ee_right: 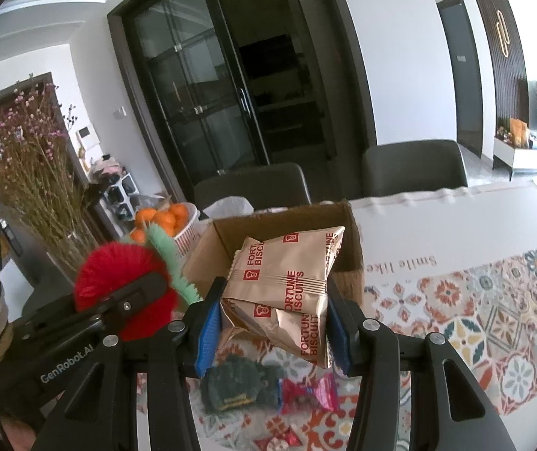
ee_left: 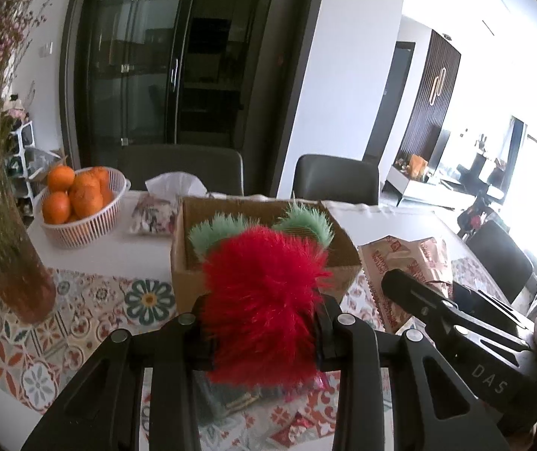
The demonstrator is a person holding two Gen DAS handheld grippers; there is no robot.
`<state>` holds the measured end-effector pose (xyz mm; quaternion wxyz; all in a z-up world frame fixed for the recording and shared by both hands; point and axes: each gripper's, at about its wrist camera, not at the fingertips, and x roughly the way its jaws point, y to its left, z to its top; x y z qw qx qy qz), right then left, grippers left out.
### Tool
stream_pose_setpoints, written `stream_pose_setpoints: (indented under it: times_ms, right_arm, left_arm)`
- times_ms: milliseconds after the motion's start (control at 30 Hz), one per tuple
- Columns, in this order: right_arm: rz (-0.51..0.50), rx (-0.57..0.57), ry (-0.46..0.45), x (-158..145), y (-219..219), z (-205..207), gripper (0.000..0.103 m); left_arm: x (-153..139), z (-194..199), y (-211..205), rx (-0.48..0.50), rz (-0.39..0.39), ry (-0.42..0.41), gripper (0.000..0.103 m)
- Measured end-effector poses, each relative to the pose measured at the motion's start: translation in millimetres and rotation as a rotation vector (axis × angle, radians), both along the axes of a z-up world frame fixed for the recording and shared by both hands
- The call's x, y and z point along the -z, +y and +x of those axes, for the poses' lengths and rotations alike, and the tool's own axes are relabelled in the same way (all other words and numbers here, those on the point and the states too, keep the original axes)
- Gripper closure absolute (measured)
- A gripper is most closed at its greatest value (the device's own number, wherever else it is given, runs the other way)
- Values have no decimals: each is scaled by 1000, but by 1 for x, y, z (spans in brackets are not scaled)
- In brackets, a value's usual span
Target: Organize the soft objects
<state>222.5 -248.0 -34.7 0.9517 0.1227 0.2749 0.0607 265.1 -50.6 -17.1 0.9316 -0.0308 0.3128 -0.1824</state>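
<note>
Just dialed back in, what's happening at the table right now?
A person is working two handheld tools at once. The left tool is clamped on a fluffy red toy with green tufts, and the right tool grips gold Fortune Biscuits packets. Both loads are held up in front of the open cardboard box on the patterned tablecloth. A dark green soft item and a pink wrapper lie on the table below.
</note>
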Motion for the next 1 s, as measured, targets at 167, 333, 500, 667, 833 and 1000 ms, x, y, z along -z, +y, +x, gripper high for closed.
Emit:
stream_pose_setpoints:
  times_ms: [167,333,500,667,833,1000]
  right_arm:
    - [-18,-8,-26,-11,2,15,53]
    - [-34,-14,-42,-18,2,33,53]
    - [-32,-27,-37,-19,2,54,53]
    - [-31,-43,-9,-14,-2,80,53]
    - [-30,-61,38,-5,-4,106,53]
    - [-15,-89,102,6,-4,133,53]
  left_arm:
    - [-8,15,-1,-1,-1,-19,69]
    - [-14,35,-2,-2,-1,-29,69]
    - [-16,55,-5,-3,9,-33,69]
    - [-15,74,-10,-1,31,-34,69]
    - [-7,96,-14,7,47,-6,69]
    - [2,116,-17,15,51,41,69]
